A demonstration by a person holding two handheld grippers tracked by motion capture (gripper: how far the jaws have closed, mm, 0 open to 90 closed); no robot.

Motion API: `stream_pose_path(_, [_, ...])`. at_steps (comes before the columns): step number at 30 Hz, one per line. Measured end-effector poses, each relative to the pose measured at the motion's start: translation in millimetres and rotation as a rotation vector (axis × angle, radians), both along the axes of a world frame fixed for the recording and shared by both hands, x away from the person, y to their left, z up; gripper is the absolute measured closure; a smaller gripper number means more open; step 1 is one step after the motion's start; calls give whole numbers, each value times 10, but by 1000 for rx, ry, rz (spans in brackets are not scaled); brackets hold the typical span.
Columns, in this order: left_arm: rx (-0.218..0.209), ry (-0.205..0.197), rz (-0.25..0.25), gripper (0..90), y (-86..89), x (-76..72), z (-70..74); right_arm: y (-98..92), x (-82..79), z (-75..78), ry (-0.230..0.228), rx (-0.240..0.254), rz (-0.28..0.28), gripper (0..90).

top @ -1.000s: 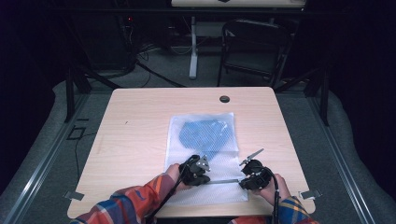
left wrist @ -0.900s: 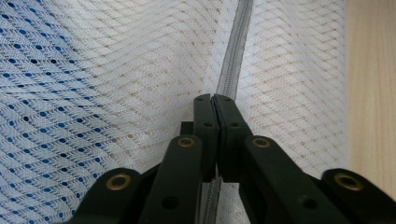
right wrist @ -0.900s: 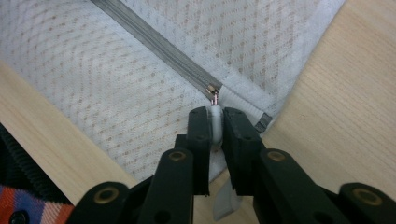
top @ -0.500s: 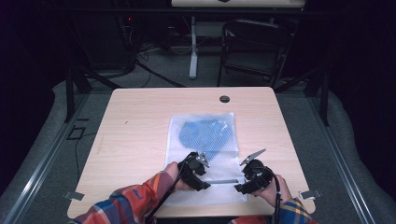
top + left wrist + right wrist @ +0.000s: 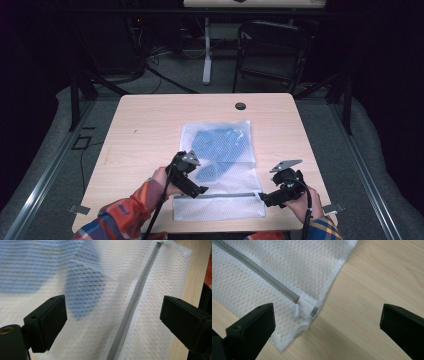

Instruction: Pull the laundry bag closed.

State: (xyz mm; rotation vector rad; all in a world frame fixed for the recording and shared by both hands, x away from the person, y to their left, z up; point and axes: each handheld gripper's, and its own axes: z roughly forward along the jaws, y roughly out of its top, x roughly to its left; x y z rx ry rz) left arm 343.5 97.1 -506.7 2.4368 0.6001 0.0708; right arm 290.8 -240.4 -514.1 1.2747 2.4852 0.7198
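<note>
Both grippers, left and right, jaws wide, holding nothing; mesh laundry bag apparently zipped shut, blue garment inside.

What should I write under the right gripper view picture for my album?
Open right gripper hovering over the zipper pull at the corner of a white mesh bag on a wooden table.

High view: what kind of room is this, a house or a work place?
Probably a lab or recording studio, not a home. A lone wooden table stands in a dark room, with cables on the floor, a folding chair behind, and only a mesh laundry bag on the table.
</note>
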Motion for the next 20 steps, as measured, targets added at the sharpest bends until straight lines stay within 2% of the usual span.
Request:
stream_pose_path(2, [-20,-7,44,54,143,0,27,-34,-12,5,-8,10,-10,0])
stream_pose_path(3, [-27,-7,84,47,296,6,40,-118,-34,34,-21,15,-39,0])
stream_pose_path(4, [-27,-7,84,46,296,6,40,-164,-44,46,-39,17,-68,0])
stream_pose_path(5, [-17,-16,124,42,451,27,42,-219,-49,57,-60,19,-91,0])
stream_pose_path(6, [-17,-16,124,36,451,27,42,-219,-49,57,-60,19,-91,0])
stream_pose_path(7, [-20,-15,169,33,608,60,28,-340,-60,77,-89,32,-151,0])
stream_pose_path(9, [-19,-13,210,29,751,104,-1,-459,-67,83,-109,44,-207,0])
stream_pose_path(10, [-19,-13,210,30,751,104,-1,-459,-67,83,-109,44,-207,0])
stream_pose_path(11, [-10,-6,237,29,868,161,-41,-562,-70,79,-120,41,-246,0])
stream_pose_path(14, [-9,5,267,24,951,224,-90,-649,-64,65,-125,36,-275,0])
stream_pose_path(16, [11,7,284,8,1000,286,-140,-716,-56,40,-129,30,-306,0])
stream_pose_path(19, [47,20,315,2,1047,374,-235,-729,-40,10,-120,25,-312,0])
stream_pose_path(20, [63,37,316,2,1066,411,-265,-726,-25,-19,-113,22,-316,0])
